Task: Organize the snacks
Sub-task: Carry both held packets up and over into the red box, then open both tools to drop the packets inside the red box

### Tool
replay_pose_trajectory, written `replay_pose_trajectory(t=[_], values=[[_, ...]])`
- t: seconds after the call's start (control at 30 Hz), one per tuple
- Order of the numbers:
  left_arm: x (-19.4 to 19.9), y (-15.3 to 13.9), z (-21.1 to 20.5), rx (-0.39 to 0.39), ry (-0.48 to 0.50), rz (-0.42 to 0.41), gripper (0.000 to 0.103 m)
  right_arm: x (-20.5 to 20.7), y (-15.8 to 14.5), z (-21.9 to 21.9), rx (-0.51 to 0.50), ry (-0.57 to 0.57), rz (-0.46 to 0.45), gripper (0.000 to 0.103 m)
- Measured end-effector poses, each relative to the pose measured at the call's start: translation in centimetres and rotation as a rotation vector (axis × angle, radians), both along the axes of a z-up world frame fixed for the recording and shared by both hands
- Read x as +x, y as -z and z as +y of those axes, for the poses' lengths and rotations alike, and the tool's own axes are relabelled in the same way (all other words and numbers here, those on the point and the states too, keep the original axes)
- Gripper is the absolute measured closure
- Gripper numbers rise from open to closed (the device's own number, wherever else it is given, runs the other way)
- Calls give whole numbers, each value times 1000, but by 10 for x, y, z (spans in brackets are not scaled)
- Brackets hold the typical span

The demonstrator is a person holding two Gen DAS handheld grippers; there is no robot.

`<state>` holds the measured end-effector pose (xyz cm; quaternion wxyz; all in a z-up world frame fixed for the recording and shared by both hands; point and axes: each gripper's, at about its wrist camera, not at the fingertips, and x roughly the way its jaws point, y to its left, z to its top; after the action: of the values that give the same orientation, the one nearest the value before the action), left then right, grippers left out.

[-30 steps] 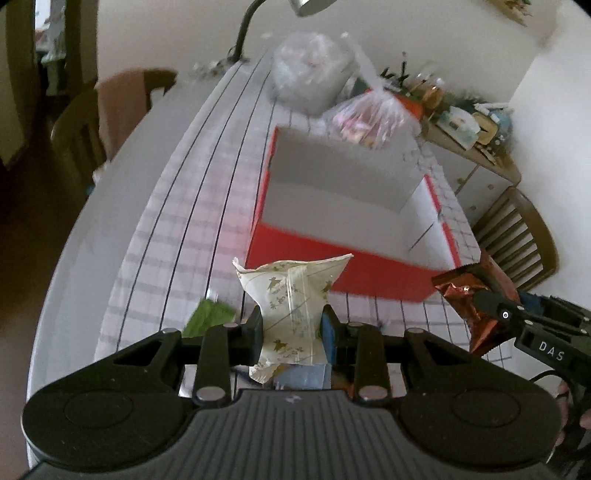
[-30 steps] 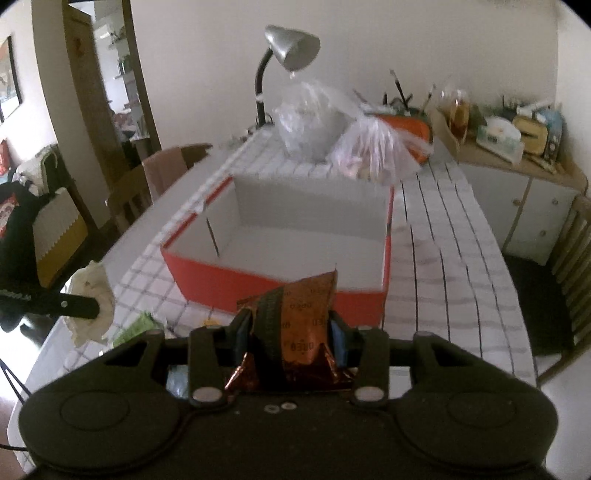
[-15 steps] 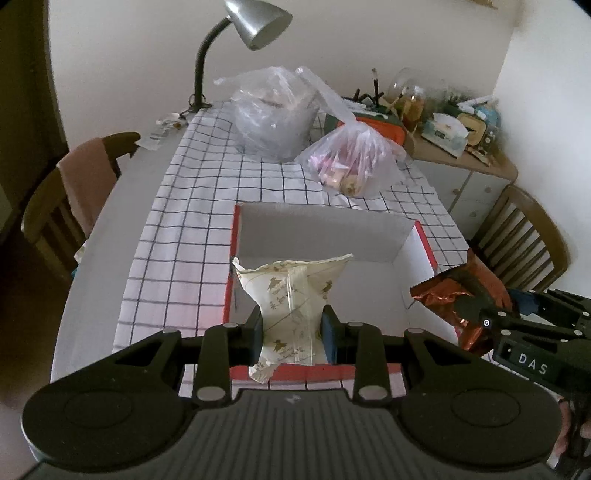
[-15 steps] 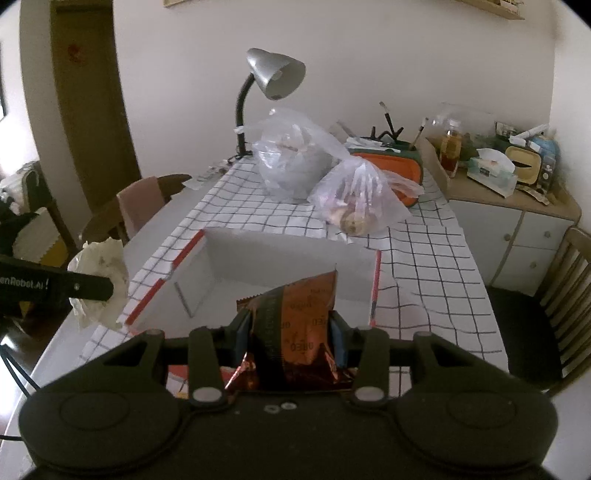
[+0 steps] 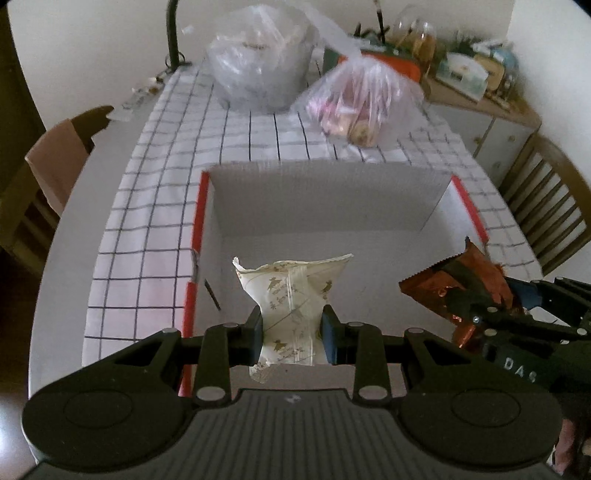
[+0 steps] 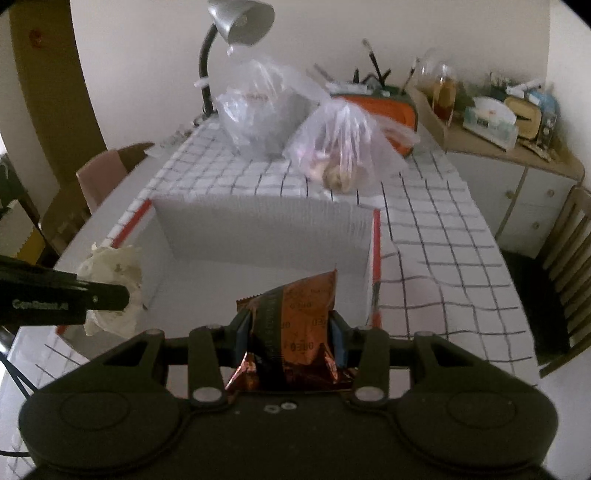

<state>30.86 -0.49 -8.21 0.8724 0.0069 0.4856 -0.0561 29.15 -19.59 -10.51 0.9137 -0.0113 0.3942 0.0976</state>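
A: What have I got in each hand?

B: My left gripper (image 5: 291, 326) has its jaws clamped on a cream snack packet (image 5: 293, 295), and my right gripper (image 6: 290, 328) has its jaws pinched on a brown snack packet (image 6: 295, 321). Both packets hang above the open box (image 5: 325, 199), which is red outside and white inside and sits on the desk (image 5: 74, 206).

A: Anything crowding the box?

B: Beyond its far wall, on the checked cloth (image 5: 155, 206), sit two clear plastic bags: a grey one (image 5: 258, 62) and a pinkish one (image 5: 362, 103) with food inside, near the wall but apart from it. A lamp (image 6: 236, 26) stands behind them. Chairs (image 6: 569, 258) flank the desk, and a cluttered sideboard (image 6: 509, 147) lies to the right.

A: Is the way into the box blocked?

B: Only by my own grippers; each shows at the edge of the other's view.
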Motion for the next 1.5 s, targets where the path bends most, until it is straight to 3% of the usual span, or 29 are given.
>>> replay_pose_trajectory(t=[0.33, 0.6, 0.67, 0.7, 0.77, 1.5], values=[[8, 35, -10, 42, 29, 67, 73, 6, 29, 4, -5, -2, 72, 61], [7, 39, -15, 73, 41, 81, 72, 8, 32, 7, -18, 7, 89, 60], [7, 37, -14, 67, 44, 79, 66, 7, 30, 7, -18, 4, 86, 59], [6, 35, -13, 64, 43, 73, 57, 6, 29, 8, -16, 2, 84, 59], [5, 31, -11, 49, 33, 57, 51, 3, 26, 7, -14, 3, 78, 56], [-58, -55, 17, -54, 17, -150, 36, -58, -59, -11, 67, -48, -86, 23]])
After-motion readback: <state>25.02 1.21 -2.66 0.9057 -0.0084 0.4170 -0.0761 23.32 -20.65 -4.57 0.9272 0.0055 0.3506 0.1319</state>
